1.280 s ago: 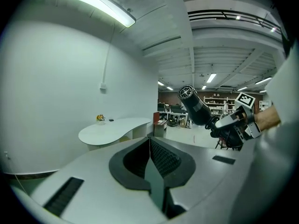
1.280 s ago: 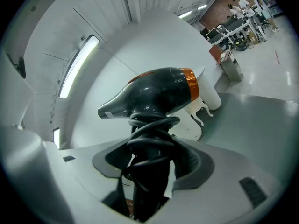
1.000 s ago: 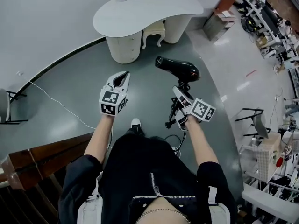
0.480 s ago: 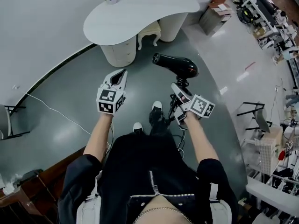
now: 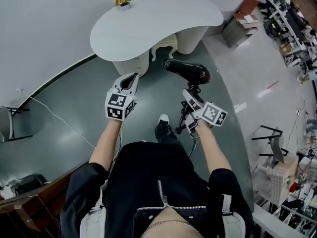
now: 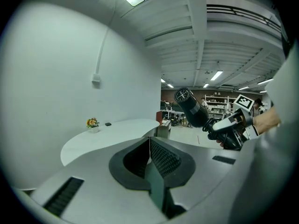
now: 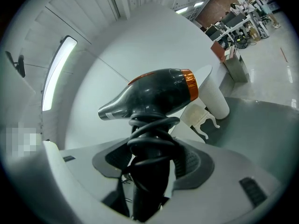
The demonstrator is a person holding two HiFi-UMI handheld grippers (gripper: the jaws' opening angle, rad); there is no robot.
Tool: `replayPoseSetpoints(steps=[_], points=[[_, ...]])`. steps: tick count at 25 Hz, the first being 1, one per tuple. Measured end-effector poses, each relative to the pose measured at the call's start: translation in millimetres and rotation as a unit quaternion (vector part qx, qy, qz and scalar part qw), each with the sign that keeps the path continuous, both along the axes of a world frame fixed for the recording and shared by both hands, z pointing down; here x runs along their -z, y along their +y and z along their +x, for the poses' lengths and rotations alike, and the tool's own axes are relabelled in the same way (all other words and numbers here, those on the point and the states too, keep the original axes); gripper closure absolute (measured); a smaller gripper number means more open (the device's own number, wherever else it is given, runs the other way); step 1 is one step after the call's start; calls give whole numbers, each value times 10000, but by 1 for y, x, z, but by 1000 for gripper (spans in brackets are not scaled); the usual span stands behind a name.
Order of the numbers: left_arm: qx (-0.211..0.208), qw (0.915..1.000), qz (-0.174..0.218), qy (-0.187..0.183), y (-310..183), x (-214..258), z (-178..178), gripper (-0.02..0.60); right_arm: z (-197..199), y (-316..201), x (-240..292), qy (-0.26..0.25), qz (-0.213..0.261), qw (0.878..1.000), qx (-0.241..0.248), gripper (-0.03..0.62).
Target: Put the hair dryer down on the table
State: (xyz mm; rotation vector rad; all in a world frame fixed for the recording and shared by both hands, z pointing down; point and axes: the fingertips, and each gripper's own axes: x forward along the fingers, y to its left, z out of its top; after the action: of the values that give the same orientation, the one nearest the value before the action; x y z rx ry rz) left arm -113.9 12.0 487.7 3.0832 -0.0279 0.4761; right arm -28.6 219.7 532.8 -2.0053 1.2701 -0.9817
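Head view: the left tool (image 5: 130, 81) is held out at waist height on a straight forearm, its white shell tapering to a point, a black-and-white marker cube behind. The right tool (image 5: 190, 97) tilts inward and carries the hair dryer (image 5: 190, 72) above the grey floor, short of the bench (image 5: 148, 21). The dryer is glossy black, barrel-shaped, nozzle pointing left. The bench is a smooth white kidney-shaped top on rounded pedestals, with a small flower pot (image 5: 122, 1) at its far edge.

Left gripper view: ribbed dark pads pressed together, nothing between them. Beyond them the dryer (image 6: 191, 107) stands up from the right tool (image 6: 231, 127).

Right gripper view: jaws pinching the dryer's black handle, around which a glossy cord (image 7: 152, 125) is coiled. An orange ring (image 7: 190, 84) bands the barrel's wide end.
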Motion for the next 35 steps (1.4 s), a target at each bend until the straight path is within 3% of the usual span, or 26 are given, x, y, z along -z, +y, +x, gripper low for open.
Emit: replayPoseSetpoints(steps=[12, 23, 35], points=[[732, 9973, 82, 25, -40, 16, 120, 560, 147, -53, 14, 427, -102, 9951, 886, 329], [1008, 9949, 10, -35, -77, 5, 185, 560, 228, -94, 2, 230, -25, 9949, 982, 329], [1046, 9944, -164, -37, -169, -14, 312, 560, 351, -196, 13, 357, -66, 9928, 1145, 329]])
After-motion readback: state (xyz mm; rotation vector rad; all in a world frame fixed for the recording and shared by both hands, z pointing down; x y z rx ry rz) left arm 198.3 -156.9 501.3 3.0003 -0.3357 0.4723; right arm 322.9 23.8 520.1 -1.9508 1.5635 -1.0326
